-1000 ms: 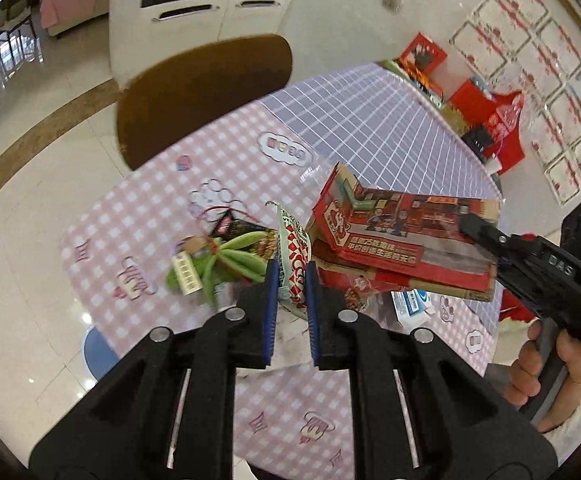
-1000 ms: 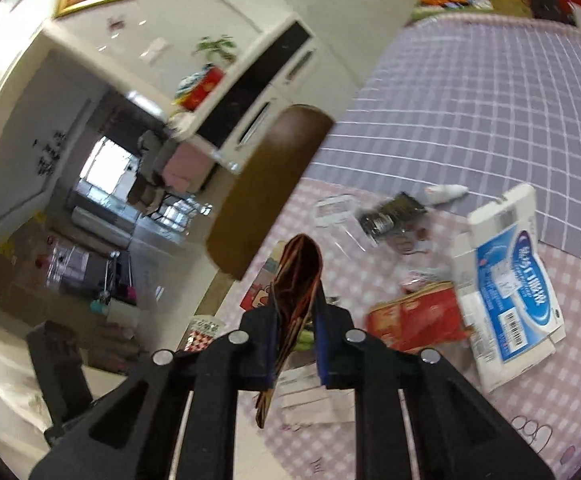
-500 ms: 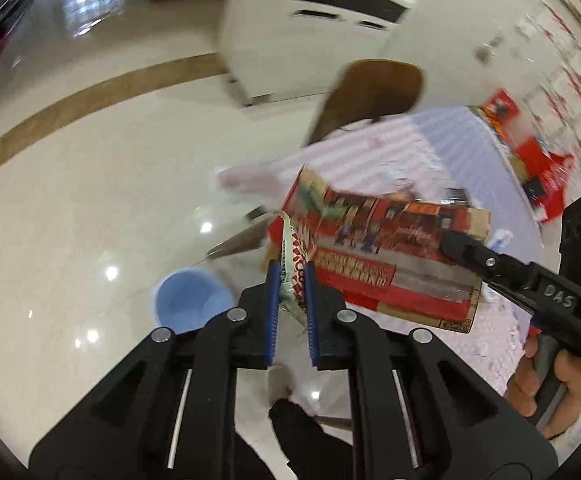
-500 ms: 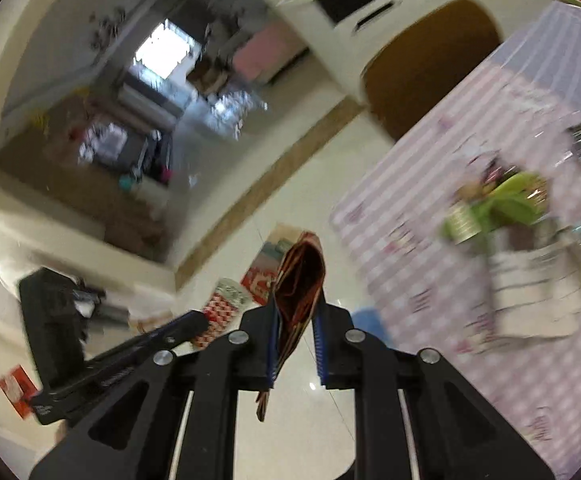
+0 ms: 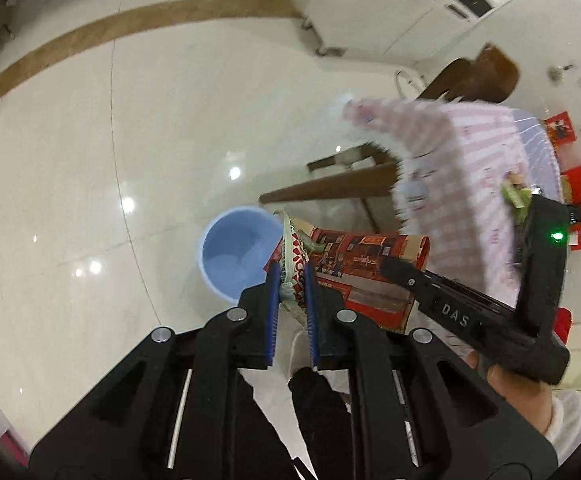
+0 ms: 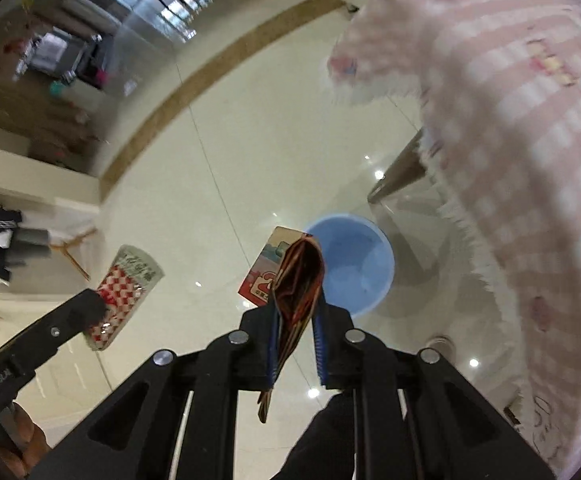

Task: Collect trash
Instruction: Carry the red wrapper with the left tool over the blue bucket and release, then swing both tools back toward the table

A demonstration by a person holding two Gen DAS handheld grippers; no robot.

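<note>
The left hand-held gripper [image 5: 291,280] is nearly closed, its blue pads pinching a crumpled red-and-white checked wrapper [image 5: 293,264] that sticks up between them. The right hand-held gripper [image 6: 296,312] is closed just as far on a flattened red printed carton [image 6: 298,280], folded so that its lower corner hangs down past the pads. Both point steeply down at the glossy cream floor [image 5: 130,140], where a round light-blue bin [image 5: 236,256] stands open, near the corner of the worktop. From the left wrist view the wrapper's top edge overlaps the bin's rim, and the carton stretches away to the right, beside it, gripped at its far end. From the right wrist view the carton sits just left of the bin's mouth, and the wrapper hangs well off to the left. A pink checked cloth [image 6: 510,140] with a fringed edge drapes over the worktop; something green [image 5: 516,196] lies on it, too blurred to identify. A bare hand [image 5: 518,384] grips the right handle.
</note>
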